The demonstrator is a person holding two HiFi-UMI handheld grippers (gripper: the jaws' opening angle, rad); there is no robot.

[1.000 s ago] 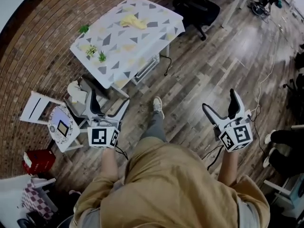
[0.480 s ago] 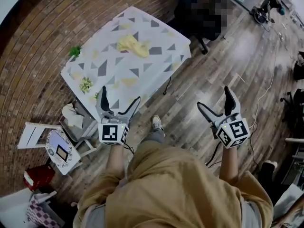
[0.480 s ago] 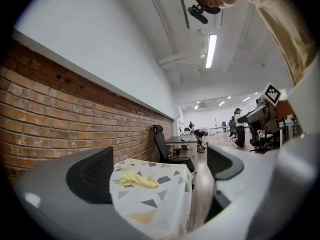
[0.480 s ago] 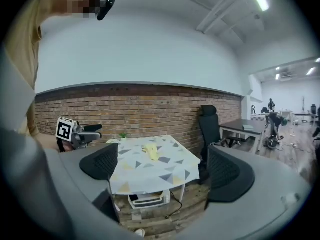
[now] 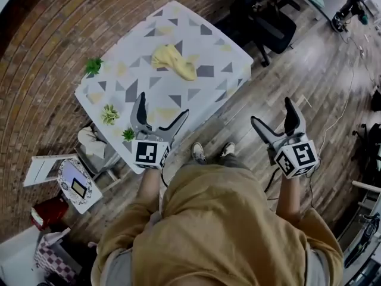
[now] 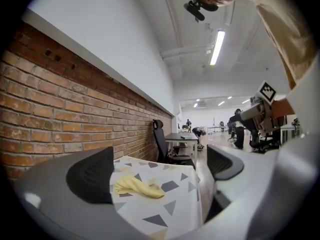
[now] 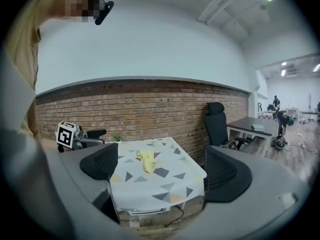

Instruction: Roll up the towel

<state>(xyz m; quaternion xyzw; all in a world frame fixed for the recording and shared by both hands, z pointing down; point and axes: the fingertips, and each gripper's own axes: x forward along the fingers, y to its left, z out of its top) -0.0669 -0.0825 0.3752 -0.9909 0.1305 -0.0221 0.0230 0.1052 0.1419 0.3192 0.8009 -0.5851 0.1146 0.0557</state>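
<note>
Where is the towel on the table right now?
In the head view the yellow towel lies bunched near the middle of the patterned table, ahead of the left gripper and right of the small plants.

Towel (image 5: 174, 62) on the table (image 5: 221, 57), plants (image 5: 109, 113) along its left edge, office chair (image 5: 265, 18) beyond, possibly a stool (image 5: 74, 185) near-left

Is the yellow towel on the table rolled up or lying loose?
Loose, not rolled: the yellow towel lies crumpled in a heap on the table. The left gripper and right gripper are both open and empty.
</note>
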